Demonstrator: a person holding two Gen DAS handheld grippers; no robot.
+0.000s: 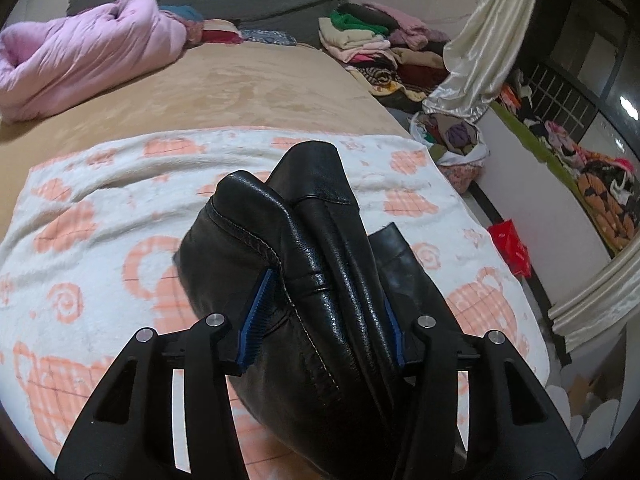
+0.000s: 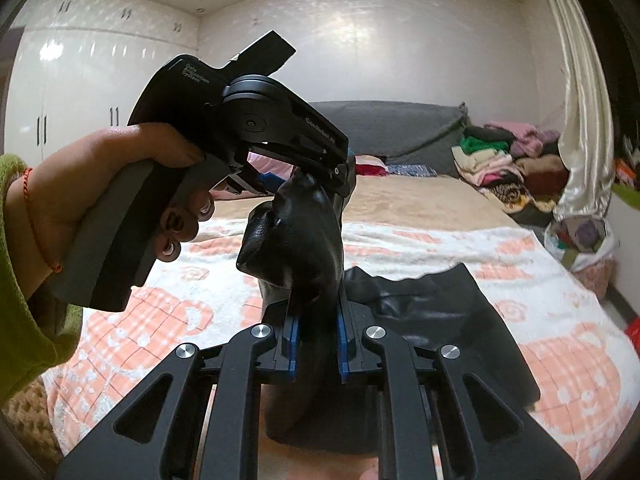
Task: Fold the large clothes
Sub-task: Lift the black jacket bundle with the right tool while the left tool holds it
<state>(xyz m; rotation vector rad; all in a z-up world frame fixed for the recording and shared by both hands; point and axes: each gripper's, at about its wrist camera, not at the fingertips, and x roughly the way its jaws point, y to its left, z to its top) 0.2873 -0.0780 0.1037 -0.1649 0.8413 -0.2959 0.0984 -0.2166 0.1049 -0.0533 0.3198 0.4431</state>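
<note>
The jacket (image 1: 320, 264) is black leather, glossy and finely grained, with stitched seams. Under it the blanket (image 1: 100, 208) is fluffy white cloth with a peach print, and the bed (image 1: 248, 88) beyond is covered in smooth tan plush. The quilt (image 1: 80, 56) is soft matt pink cloth. The curtain (image 1: 492, 36) is shiny cream satin. The left hand-held gripper (image 1: 320, 320) is matt black plastic with ribbed blue pads and bright metal pins. The wardrobe (image 2: 80, 80) is glossy white.
</note>
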